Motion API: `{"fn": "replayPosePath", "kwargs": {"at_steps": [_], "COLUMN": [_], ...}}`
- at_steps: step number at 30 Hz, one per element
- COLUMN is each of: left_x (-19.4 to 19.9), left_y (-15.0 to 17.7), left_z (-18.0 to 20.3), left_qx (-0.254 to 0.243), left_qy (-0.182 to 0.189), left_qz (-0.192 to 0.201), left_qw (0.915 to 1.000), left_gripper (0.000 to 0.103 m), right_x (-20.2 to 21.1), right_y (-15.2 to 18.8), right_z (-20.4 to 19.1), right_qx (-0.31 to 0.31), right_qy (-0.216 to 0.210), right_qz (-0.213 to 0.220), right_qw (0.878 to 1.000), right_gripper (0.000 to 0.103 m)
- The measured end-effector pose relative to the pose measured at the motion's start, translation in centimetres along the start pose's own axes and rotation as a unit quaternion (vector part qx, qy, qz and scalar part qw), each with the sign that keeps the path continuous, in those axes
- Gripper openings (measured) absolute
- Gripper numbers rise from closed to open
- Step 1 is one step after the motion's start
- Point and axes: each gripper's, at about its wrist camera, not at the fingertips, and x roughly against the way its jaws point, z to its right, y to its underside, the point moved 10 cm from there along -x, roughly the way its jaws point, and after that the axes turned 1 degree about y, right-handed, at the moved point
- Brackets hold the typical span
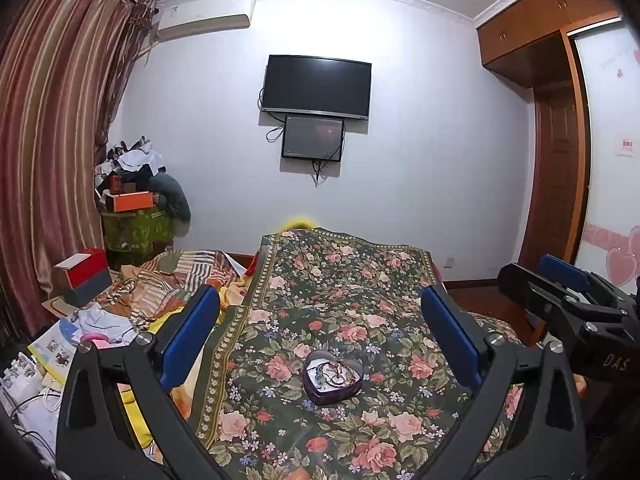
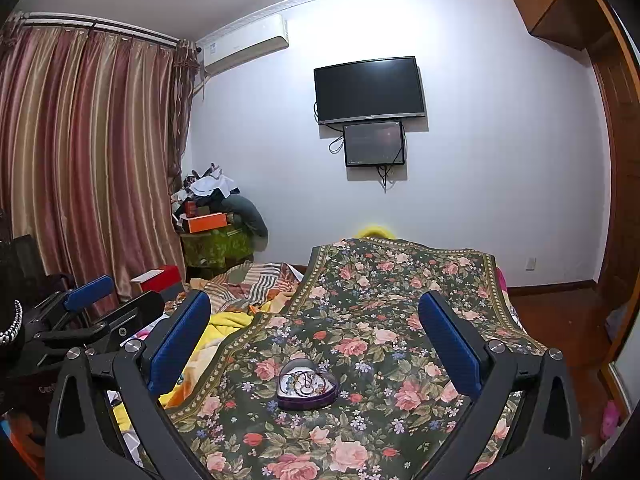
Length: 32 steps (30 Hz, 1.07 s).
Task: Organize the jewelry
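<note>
A purple heart-shaped tin sits open on a table covered by a floral cloth. It holds a tangle of necklaces and beads. It also shows in the right wrist view. My left gripper is open and empty, held above and short of the tin. My right gripper is open and empty too, also short of the tin. The right gripper shows at the right edge of the left wrist view, and the left gripper at the left edge of the right wrist view.
A cluttered bed with striped bedding, papers and red boxes lies left of the table. A pile of boxes and clothes stands in the corner by the curtain. A wooden wardrobe is at right.
</note>
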Motion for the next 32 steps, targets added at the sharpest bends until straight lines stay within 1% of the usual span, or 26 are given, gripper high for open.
{"fn": "replayPosePath", "kwargs": {"at_steps": [5,19,32], "left_x": [0.00,0.04,-0.04], "left_y": [0.00,-0.07,-0.05], "left_z": [0.02,-0.13,-0.16], "left_qx": [0.000,0.011,0.007], "left_qy": [0.000,0.003,0.002], "left_qz": [0.000,-0.001,-0.003], "left_qw": [1.0000,0.9999,1.0000], "left_gripper": [0.103,0.103,0.103], "right_x": [-0.02,-0.07,-0.14], "right_y": [-0.01,-0.24,-0.29], "right_z": [-0.01,-0.12,-0.15], "right_qx": [0.000,0.000,0.000], "right_qy": [0.001,0.001,0.001], "right_qz": [-0.001,0.000,-0.001], "right_qw": [1.000,1.000,1.000], "right_gripper": [0.103,0.103,0.103]}}
